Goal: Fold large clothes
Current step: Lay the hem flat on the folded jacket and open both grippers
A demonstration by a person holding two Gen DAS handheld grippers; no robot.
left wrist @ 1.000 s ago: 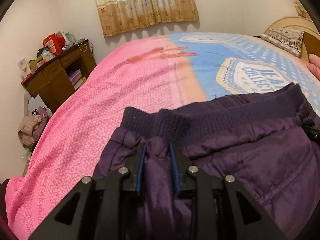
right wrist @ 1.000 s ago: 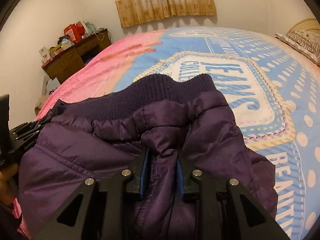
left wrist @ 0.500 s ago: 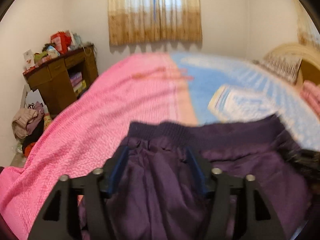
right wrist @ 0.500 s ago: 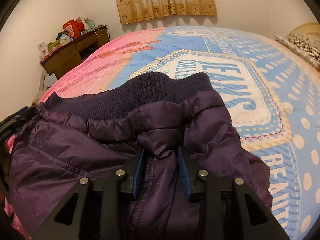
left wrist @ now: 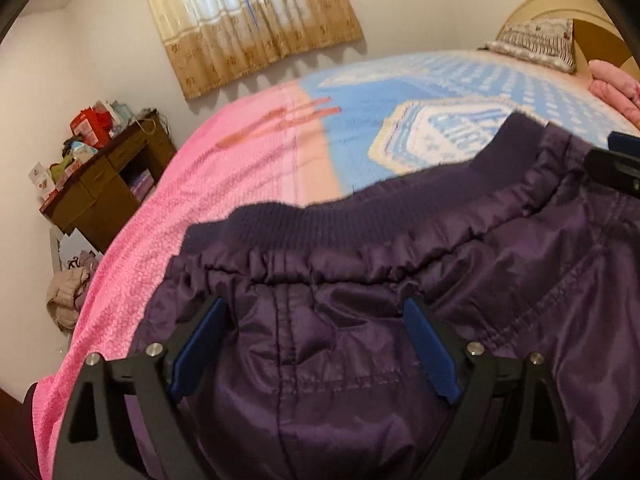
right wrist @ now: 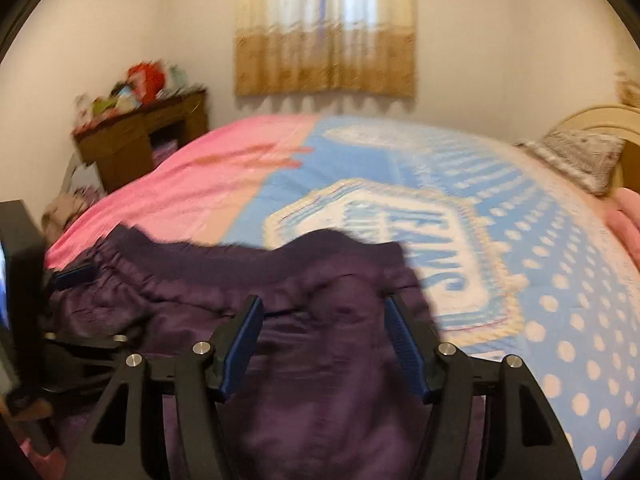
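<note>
Left wrist: left tool (left wrist: 316, 344) was opening, pads clear of the purple jacket (left wrist: 400, 300) lying on the bed (left wrist: 224, 184).
Right wrist: right tool (right wrist: 323, 340) opening too, jacket (right wrist: 304, 360) released. Soft, puffy, slick shell; the ribbed hem (right wrist: 224, 256) probably grips best.

Bedroom around the bed

A pink-and-blue bedspread (left wrist: 248, 184) covers the bed; beige curtains (left wrist: 248, 28) hang behind, a cluttered wooden desk (left wrist: 104, 184) stands left, a patterned pillow (left wrist: 536, 40) lies by the headboard (left wrist: 560, 4).

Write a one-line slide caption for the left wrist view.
Left gripper jaws opening over a dark purple padded jacket lying on a pink and blue bedspread.
</note>
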